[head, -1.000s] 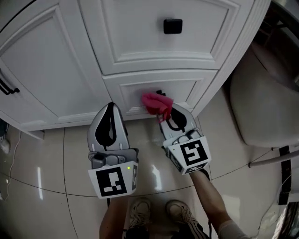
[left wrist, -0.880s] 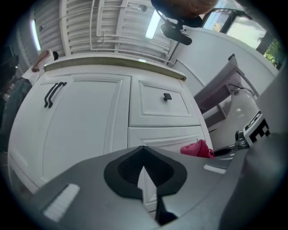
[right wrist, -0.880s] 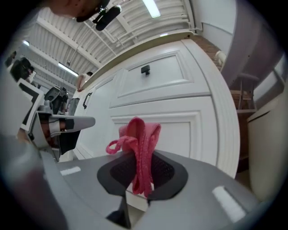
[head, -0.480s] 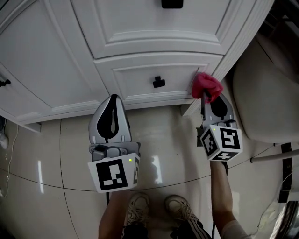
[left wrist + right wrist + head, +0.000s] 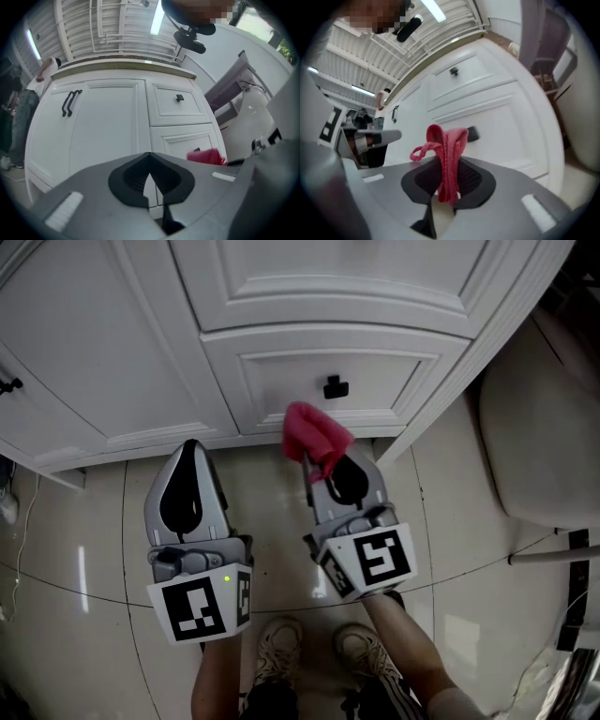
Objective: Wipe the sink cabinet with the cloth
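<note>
The white sink cabinet [image 5: 281,381] fills the top of the head view; its lower drawer carries a black knob [image 5: 335,387]. A pink cloth [image 5: 314,437] sticks out of my right gripper [image 5: 319,468], which is shut on it. The cloth lies over the lower drawer's bottom rail, left of the knob. In the right gripper view the cloth [image 5: 446,152] stands bunched between the jaws of the right gripper [image 5: 446,164], just before the knob [image 5: 472,133]. My left gripper [image 5: 191,448] is shut and empty, held over the floor left of the right one and short of the cabinet [image 5: 108,122].
A white rounded fixture [image 5: 544,446] stands right of the cabinet corner, with a thin pipe [image 5: 553,554] below it. The person's shoes [image 5: 281,652] rest on the glossy tile floor [image 5: 84,549]. Black door handles [image 5: 70,101] and an upper drawer knob [image 5: 180,98] sit higher on the cabinet.
The right gripper has swept the cloth from the drawer's right corner back left along the bottom rail. The left gripper has shifted slightly left.
</note>
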Demonstrator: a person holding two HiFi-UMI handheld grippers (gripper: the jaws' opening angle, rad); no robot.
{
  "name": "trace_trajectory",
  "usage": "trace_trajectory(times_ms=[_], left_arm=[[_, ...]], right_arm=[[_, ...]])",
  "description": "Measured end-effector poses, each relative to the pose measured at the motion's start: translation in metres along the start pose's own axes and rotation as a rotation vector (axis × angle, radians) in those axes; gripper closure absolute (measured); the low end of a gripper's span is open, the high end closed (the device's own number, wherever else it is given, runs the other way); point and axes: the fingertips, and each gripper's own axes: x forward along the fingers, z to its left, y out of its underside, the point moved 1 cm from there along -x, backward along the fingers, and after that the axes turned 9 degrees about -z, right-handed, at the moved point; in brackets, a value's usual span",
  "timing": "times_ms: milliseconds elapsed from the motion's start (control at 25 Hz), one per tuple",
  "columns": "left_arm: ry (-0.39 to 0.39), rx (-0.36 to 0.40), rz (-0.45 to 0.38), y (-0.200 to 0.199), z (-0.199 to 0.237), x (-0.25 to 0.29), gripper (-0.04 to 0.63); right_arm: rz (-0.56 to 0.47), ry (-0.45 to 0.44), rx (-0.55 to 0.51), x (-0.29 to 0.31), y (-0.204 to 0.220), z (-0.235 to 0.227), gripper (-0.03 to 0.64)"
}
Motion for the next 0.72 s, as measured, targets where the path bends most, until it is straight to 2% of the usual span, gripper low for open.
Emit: trace_trajectory(times_ms=[40, 120, 200, 360, 480, 720], left_arm=[[-0.018, -0.001, 0.001, -0.001, 0.007, -0.002, 0.584], [-0.046, -0.004, 0.005, -0.002, 0.015, -0.006, 0.584], [-0.050, -0.009, 0.009, 0.000, 0.016, -0.008, 0.584], [-0.024, -0.035, 0.007, 0.003, 0.009, -0.007, 0.584], [-0.008, -0.045, 0.008, 0.005, 0.006, -0.005, 0.584], [0.024, -0.048, 0.020, 0.008, -0.010, -0.005, 0.584]], right_arm=[[0.036, -0.073, -0.010, 0.016, 0.017, 0.026, 0.557], [0.085, -0.161, -0.033, 0.042, 0.046, 0.063, 0.557], [0.111, -0.167, -0.076, 0.057, 0.060, 0.069, 0.557], [0.099, -0.022, -0.107, 0.045, 0.049, 0.009, 0.555], [0.079, 0.131, -0.142, 0.015, 0.039, -0.051, 0.555], [0.079, 0.416, -0.135, -0.039, 0.028, -0.149, 0.555]])
